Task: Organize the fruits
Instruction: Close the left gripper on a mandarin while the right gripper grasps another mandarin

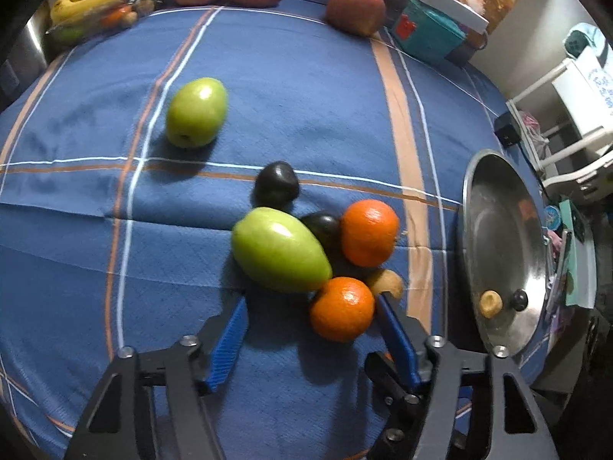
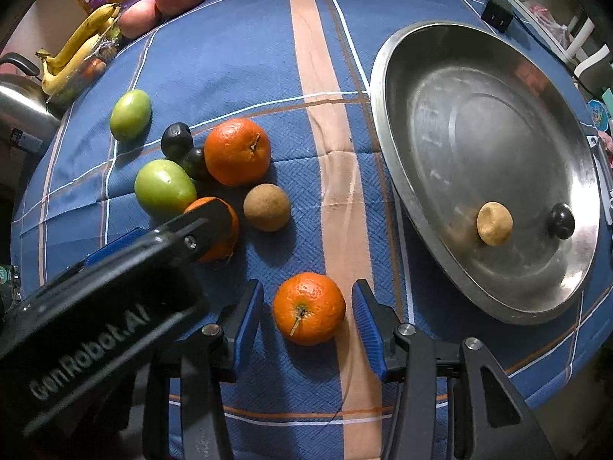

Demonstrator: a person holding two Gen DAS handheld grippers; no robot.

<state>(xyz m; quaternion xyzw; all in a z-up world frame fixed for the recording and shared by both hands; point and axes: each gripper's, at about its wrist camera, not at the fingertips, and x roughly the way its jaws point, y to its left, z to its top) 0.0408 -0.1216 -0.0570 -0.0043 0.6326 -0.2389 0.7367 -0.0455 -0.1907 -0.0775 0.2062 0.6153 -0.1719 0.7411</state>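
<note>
Orange peel lying straight between blue pads (image 1: 230,339) in the left wrist view: left gripper (image 1: 312,339) standing half spread around the near tangerine (image 1: 341,308), right pad just beside its skin, left pad well apart, not yet pinching. Green fruit (image 1: 279,249) crowding in just ahead, touching the tangerine, partly inside the jaw gap too (risking a nudge). Pan (image 1: 498,245) sitting off to the right, by the cloth's edge.

Moving to the right wrist view: right gripper (image 2: 308,324) straddling a lone tangerine (image 2: 308,308), stem toward the camera, pads near both sides with slivers of cloth (image 2: 237,57) showing, so open, not clamped. Bare cloth all round it; pan just to the right, holding a tan fruit (image 2: 494,223) and a dark one (image 2: 561,220), leaving plenty of room.
</note>
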